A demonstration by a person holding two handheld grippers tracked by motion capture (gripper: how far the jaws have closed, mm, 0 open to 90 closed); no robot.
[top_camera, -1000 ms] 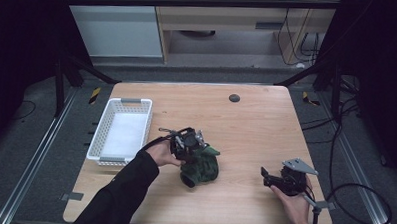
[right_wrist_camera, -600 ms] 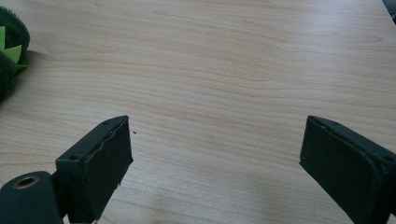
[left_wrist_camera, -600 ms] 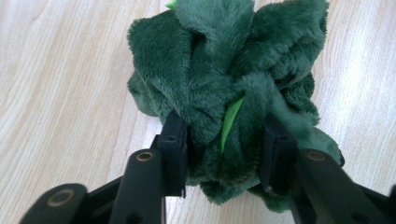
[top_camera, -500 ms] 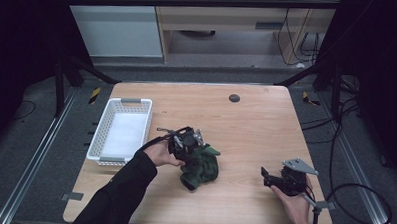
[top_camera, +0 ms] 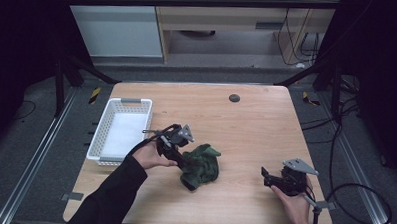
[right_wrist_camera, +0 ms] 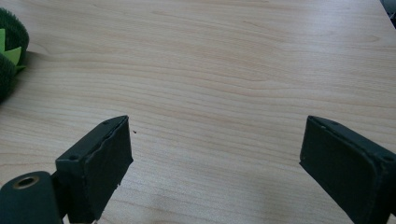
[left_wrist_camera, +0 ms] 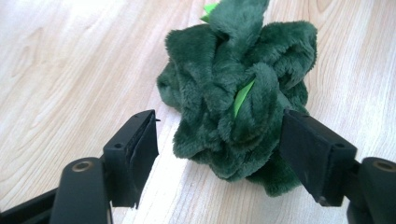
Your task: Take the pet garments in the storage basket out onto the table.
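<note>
Right gripper (top_camera: 267, 176) near the table's (top_camera: 256, 129) front right edge, jaws spread wide over bare wood. Left gripper (left_wrist_camera: 217, 140) wide too, straddling the crumpled dark green plush toy (left_wrist_camera: 238, 88) mid-table, one jaw touching. Farther left, white basket (top_camera: 101, 133).

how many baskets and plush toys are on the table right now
2: one white basket at the table's left edge, and one dark green plush toy near the middle, between the open jaws of the left claw. Nothing visible inside the basket.
</note>
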